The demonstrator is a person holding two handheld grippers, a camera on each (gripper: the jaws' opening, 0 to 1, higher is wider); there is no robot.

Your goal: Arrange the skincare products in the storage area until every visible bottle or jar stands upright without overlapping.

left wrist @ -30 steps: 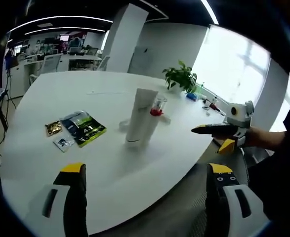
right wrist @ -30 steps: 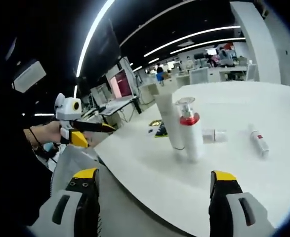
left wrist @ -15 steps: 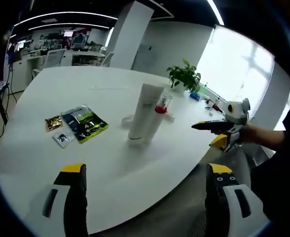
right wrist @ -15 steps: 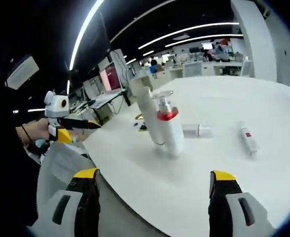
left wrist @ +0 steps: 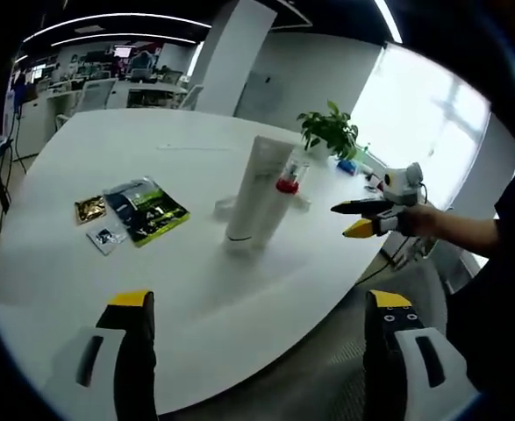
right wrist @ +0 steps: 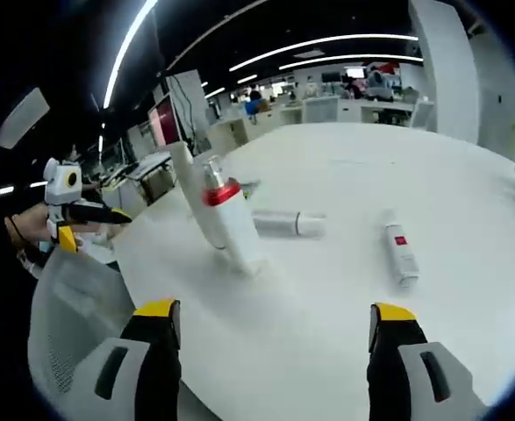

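Observation:
A tall white tube [left wrist: 253,188] stands upright in the middle of the white table [left wrist: 82,289], with a clear-capped, red-collared bottle [left wrist: 285,188] upright just behind it. In the right gripper view the tube [right wrist: 193,195] and the red-collared bottle [right wrist: 228,217] stand close together. Behind them a white bottle [right wrist: 283,224] lies on its side, and a smaller bottle with a red label [right wrist: 399,254] lies to the right. My left gripper [left wrist: 259,300] is open over the near table edge. My right gripper [right wrist: 275,311] is open too, with nothing between its jaws, well short of the products.
Several sachets and a green packet [left wrist: 141,215] lie left of the tube. A potted plant [left wrist: 327,133] stands at the far edge. A hand holds the right gripper [left wrist: 340,221] beside the table. A grey chair back [right wrist: 68,324] is near the left gripper [right wrist: 99,219].
Both cameras have shifted; the right gripper has come up and closer over the table edge. The tube and bottles have stayed in place. Both grippers remain open.

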